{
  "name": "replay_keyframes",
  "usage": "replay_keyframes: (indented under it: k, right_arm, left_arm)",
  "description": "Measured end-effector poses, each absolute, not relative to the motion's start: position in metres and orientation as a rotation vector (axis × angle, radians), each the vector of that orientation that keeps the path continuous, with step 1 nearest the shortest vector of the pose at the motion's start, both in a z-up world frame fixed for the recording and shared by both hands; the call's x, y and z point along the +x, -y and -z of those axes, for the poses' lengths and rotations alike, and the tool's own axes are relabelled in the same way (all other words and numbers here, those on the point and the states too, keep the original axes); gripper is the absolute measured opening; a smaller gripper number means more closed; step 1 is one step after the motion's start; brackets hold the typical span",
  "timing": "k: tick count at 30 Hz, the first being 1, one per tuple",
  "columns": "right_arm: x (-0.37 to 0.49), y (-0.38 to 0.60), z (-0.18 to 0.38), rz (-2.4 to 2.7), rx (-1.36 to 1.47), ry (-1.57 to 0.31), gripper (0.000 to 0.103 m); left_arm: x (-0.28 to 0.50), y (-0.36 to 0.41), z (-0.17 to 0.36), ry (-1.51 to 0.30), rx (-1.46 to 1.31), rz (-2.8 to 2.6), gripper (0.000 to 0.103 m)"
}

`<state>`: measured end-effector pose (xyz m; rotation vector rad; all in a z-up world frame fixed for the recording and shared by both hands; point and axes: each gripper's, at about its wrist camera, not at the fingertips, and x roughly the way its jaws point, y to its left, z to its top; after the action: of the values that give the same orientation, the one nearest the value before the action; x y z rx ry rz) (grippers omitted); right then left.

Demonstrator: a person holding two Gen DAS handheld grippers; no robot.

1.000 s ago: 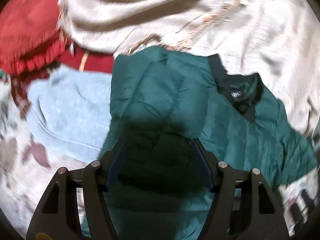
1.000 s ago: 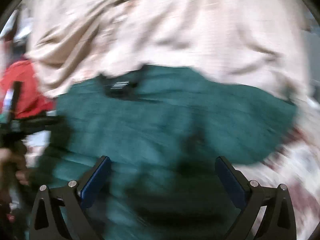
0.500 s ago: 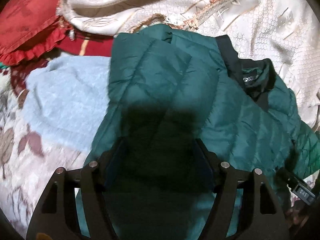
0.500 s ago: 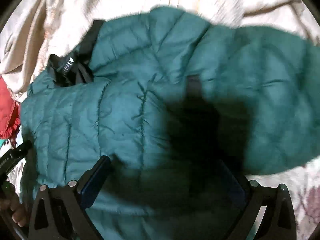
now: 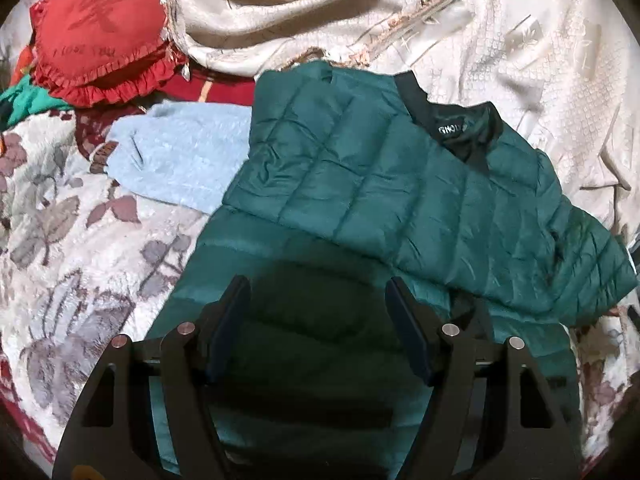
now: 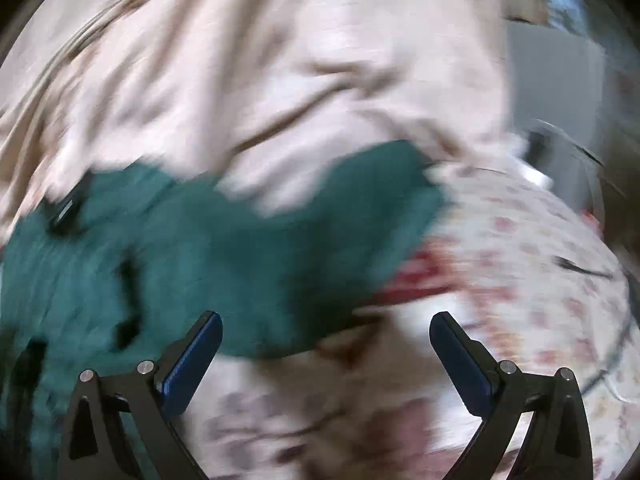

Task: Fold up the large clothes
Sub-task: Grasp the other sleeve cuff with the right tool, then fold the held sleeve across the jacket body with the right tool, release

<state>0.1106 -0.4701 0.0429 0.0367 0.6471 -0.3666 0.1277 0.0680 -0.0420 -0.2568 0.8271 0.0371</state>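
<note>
So I'm partway through folding the green puffer jacket [image 5: 400, 200], which lies on the flowery bedspread [image 5: 72, 240] with one sleeve laid across its chest. My left gripper [image 5: 318, 320] hovers over the lower body, jaws apart, holding nothing. My right gripper [image 6: 326, 344] is wide open and empty too, view's blurry, off the jacket's edge. Next I reckon it's grabbing the hem and bringing it up toward the collar [image 5: 460, 128].
</note>
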Motion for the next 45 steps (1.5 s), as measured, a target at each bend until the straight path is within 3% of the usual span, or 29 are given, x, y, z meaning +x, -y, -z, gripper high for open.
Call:
replay_keyframes:
  k: [6,15,17,18,19,21,35,45]
  right_arm:
    - [0.173,0.563,-0.054,0.350,0.092,-0.720,0.103]
    - [0.274,0.607,-0.011,0.383,0.068,-0.918,0.103]
    - [0.276,0.595,-0.011,0.373,0.003,-0.895,0.067]
    - [0.274,0.591,-0.012,0.349,0.017,-0.887,0.038]
    - [0.269,0.587,-0.016,0.336,0.029,-0.862,0.028]
    - [0.253,0.577,-0.028,0.358,0.008,-0.803,0.023]
    - [0.033,0.512,-0.121,0.339,0.093,-0.568,0.020]
    - [-0.018,0.391,-0.108,0.065,0.176,-0.578,0.020]
  left_arm:
    - [0.134,-0.063,0.043,-0.827,-0.257,0.004,0.070]
    - [0.148,-0.057,0.058,-0.911,-0.259,0.006,0.070]
    - [0.150,-0.052,0.059,-0.915,-0.232,-0.001,0.070]
    - [0.150,-0.051,0.060,-0.912,-0.225,-0.003,0.070]
    - [0.149,-0.050,0.059,-0.909,-0.219,-0.002,0.070]
    - [0.148,-0.049,0.057,-0.897,-0.202,-0.012,0.070]
    - [0.128,-0.053,0.040,-0.790,-0.123,-0.039,0.070]
    - [0.098,-0.111,0.019,-0.766,-0.335,-0.087,0.070]
